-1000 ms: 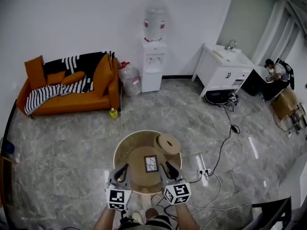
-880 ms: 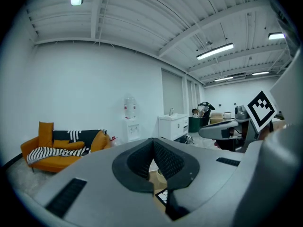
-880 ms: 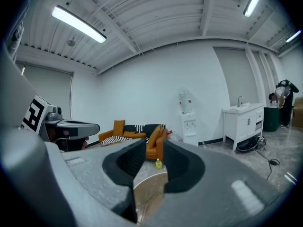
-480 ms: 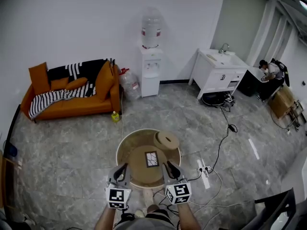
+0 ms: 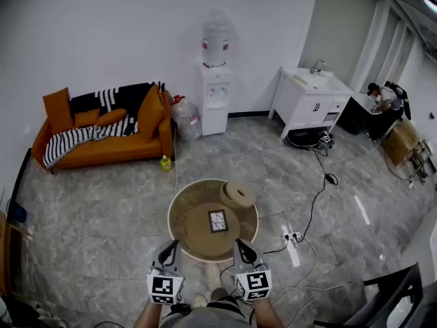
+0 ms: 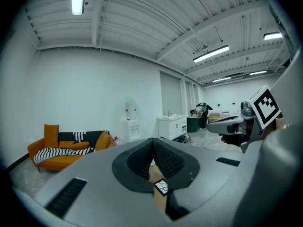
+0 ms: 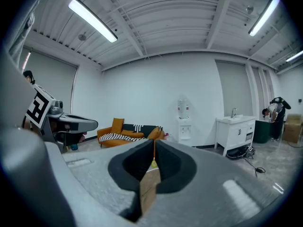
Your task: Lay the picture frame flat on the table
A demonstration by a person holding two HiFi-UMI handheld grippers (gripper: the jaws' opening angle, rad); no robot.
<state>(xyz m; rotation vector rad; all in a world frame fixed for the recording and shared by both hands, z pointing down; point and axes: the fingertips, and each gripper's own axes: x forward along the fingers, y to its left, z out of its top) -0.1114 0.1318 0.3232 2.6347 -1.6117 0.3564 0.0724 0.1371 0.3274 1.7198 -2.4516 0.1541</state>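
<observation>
The picture frame (image 5: pixel 218 221) lies flat near the middle of the round wooden table (image 5: pixel 179 210), its pale patterned face up. Both grippers hover at the table's near edge, apart from the frame. My left gripper (image 5: pixel 171 247) sits left of it, jaws shut and empty; through the notch under its tips the left gripper view shows the frame (image 6: pixel 161 187). My right gripper (image 5: pixel 240 245) sits right of it; its jaws are closing, tips (image 7: pixel 154 143) almost together, nothing between them.
A round wooden disc (image 5: pixel 238 195) rests on the table's far right rim. A power strip (image 5: pixel 292 237) and cables lie on the floor to the right. Farther off stand an orange sofa (image 5: pixel 102 134), a water dispenser (image 5: pixel 216 98) and a white sink cabinet (image 5: pixel 311 104).
Both grippers have drawn back from either side of the frame to the table's near edge. The frame stays flat on the table.
</observation>
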